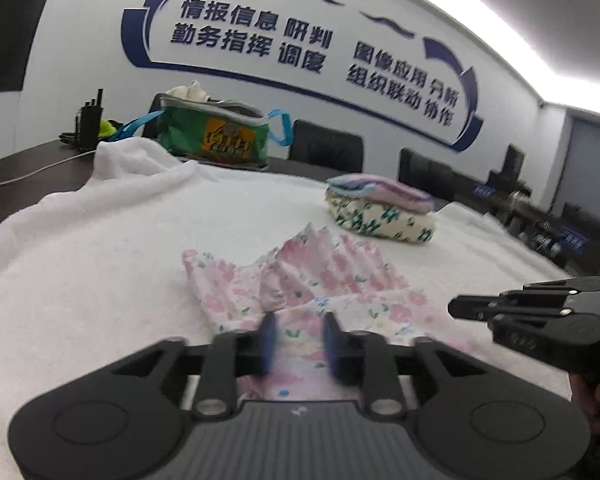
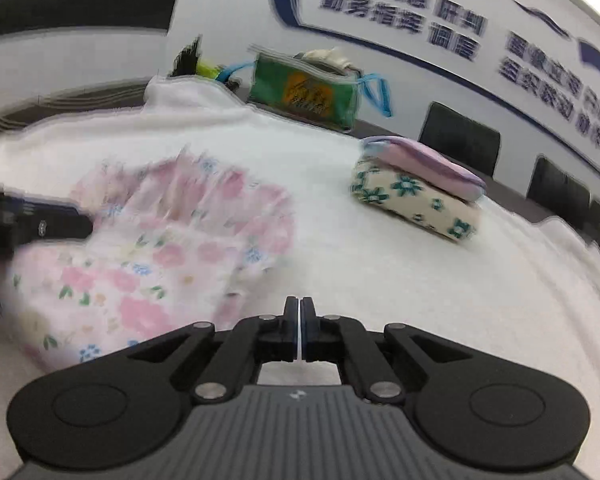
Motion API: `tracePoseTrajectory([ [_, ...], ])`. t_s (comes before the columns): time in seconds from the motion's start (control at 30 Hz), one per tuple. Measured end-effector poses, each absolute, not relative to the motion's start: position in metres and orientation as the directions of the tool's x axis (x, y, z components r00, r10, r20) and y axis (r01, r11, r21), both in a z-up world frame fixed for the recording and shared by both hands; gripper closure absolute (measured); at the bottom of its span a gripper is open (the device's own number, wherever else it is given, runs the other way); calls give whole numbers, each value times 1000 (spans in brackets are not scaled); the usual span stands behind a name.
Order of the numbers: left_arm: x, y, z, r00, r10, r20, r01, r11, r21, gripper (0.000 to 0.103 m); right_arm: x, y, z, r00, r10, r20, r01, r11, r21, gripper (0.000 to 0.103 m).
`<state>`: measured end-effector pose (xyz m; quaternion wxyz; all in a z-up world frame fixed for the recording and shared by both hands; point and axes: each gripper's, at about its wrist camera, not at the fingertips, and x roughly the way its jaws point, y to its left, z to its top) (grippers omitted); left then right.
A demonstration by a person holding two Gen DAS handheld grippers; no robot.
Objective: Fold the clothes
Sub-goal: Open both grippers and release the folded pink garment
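- My left gripper [image 1: 299, 334] has its jaws apart, above the near edge of the pink floral cloth [image 1: 300, 284]; nothing is between the fingers.
- My right gripper [image 2: 300, 312] is closed on nothing, just right of the cloth.
- The cloth lies crumpled on the white towel [image 1: 100, 248].
- A folded stack [image 2: 416, 188] sits farther back on the right.
- A green bag [image 1: 216, 136] stands behind.

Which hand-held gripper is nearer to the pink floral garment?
Left. The left hand-held gripper is right over the pink floral garment, jaws apart with cloth between them. The right hand-held gripper is beside its edge, shut on nothing.
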<state>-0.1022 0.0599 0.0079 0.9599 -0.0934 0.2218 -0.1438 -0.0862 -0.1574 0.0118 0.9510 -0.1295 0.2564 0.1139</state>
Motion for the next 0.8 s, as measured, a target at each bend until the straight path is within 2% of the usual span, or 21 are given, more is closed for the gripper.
tracePoseTrajectory([
  [0.03,-106,62,10,865,-326,-383,240,936,-256,67,-91,-159,18,853,183,-489,-298,940,-168,102],
  [0.13,-122,75,19,897,-325,-300,234,924,-301,68,-108,-153,34,860,313,-402,-397,906,-145,100],
  [0.17,-129,80,24,908,-322,-267,235,921,-310,70,-110,-146,36,845,354,-402,-436,890,-134,100],
  [0.23,-135,81,31,908,-331,-258,256,924,-284,70,-104,-134,34,805,420,-420,-503,858,-106,100],
  [0.3,-136,72,31,892,-347,-290,294,932,-213,71,-95,-122,24,774,435,-460,-532,841,-100,100],
  [0.43,-126,45,11,836,-326,-441,335,940,-59,77,-80,-118,4,740,425,-521,-552,827,-109,100],
  [0.47,-127,45,9,838,-324,-439,334,941,-56,77,-82,-121,5,741,433,-514,-560,821,-116,100],
  [0.53,-134,57,14,840,-353,-412,350,933,-86,75,-89,-131,10,748,452,-487,-577,804,-140,93],
  [0.6,-141,69,19,841,-381,-383,366,923,-115,70,-99,-148,16,754,459,-470,-590,788,-176,61],
  [0.67,-151,84,23,830,-425,-360,407,904,-129,50,-111,-167,21,753,472,-458,-609,764,-214,58],
  [0.73,-163,101,24,796,-487,-359,481,869,-111,41,-129,-186,25,731,508,-456,-655,711,-257,58],
  [0.8,-177,104,24,776,-508,-372,538,842,-27,40,-148,-199,27,710,534,-459,-691,656,-305,53],
])
